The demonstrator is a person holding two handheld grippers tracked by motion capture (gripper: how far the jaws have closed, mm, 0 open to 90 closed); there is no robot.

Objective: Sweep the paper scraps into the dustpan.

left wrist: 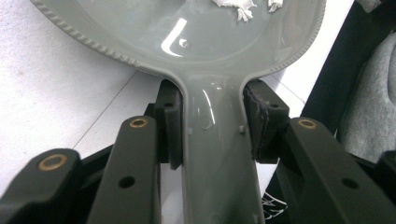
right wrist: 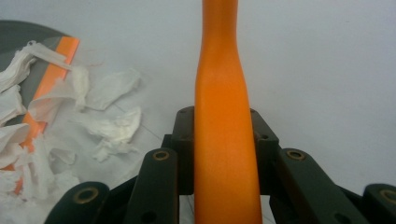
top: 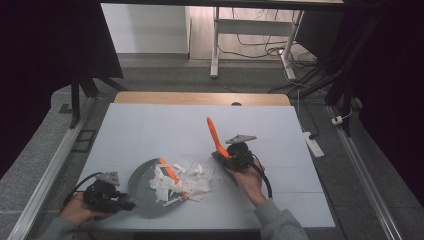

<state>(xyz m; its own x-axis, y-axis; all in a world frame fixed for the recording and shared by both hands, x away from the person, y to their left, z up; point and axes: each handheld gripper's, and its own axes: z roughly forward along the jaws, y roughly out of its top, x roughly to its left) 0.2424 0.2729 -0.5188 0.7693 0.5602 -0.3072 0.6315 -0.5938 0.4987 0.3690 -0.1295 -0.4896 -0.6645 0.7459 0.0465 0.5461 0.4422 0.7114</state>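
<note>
Gripping a grey dustpan (top: 145, 187) by its handle, the left gripper (top: 122, 204) sits low at the near left corner of the white table (top: 150, 130), the left hand (top: 77, 209) wrapped around it from below and the jaws aimed to the right, roughly level with the tabletop. In the left gripper view the pads (left wrist: 169, 122) press against both sides of the handle, closed on it, with the pan's ribbed rim just ahead. The pan lies flat on the table, and torn white paper scraps (top: 187, 181) lie heaped over its right edge and spill onto the table beside it.

The right gripper (top: 224, 154) stands right of the heap, the right hand (top: 247, 177) and grey sleeve (top: 277, 222) reaching in from the near edge. Its jaws are clamped on the handle of an orange brush (top: 214, 134), which points up and away, slightly tilted left. The brush's handle (right wrist: 224, 121) fills the gap between the pads in the right gripper view. A strip of orange edging (top: 171, 172) shows among the scraps at the pan's lip.
</note>
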